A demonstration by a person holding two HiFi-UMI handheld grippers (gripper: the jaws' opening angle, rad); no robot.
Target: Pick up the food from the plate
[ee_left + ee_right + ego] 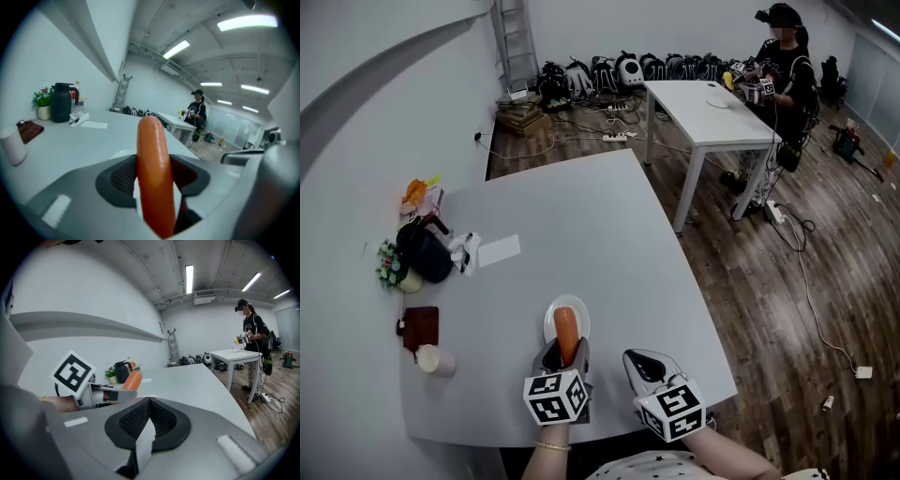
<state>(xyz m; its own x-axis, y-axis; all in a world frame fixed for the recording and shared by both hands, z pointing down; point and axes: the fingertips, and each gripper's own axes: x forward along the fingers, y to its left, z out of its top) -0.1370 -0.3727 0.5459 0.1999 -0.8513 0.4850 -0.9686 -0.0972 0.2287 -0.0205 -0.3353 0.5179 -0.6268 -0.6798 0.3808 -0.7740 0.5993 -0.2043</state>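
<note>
- A long grey table (581, 225) with a curved far edge fills most of the room's near side. It stands against a pale wall, over a dark wood plank floor (769, 281).
- Along the table's left side sit a black jug (425, 253), a small potted plant (391, 264), a crumpled tissue (466, 251) and a flat sheet of white paper (499, 250). Orange packets (417, 194) lie further back.
- Nearer the front, a brown flat pad (420, 328) lies just beside a white cup (436, 360).
- A white plate (584, 319) rests near the table's front edge. The sausage (566, 336) is over it, pointing away from the holder.
- The left gripper (566, 354) is clenched on the near end of the sausage, with a ribbed pad against each side of it.
- The right gripper (636, 357) hangs just right of the plate, apart from it. Its jaws are closed together with nothing between them.
- Further back stands a white table (698, 112), where a person (783, 66) in dark clothes holds another marker-cubed device.
- A ladder (514, 42) leans at the far wall, a row of dark bags (609, 70) lines its foot, and a power strip (614, 136) with cables trails over the boards.
- Long strip lights (246, 22) run across the ceiling.
- The only clear printing is the black-and-white square patterns on the grippers' cubes. Any print on the packets is too small to read.
</note>
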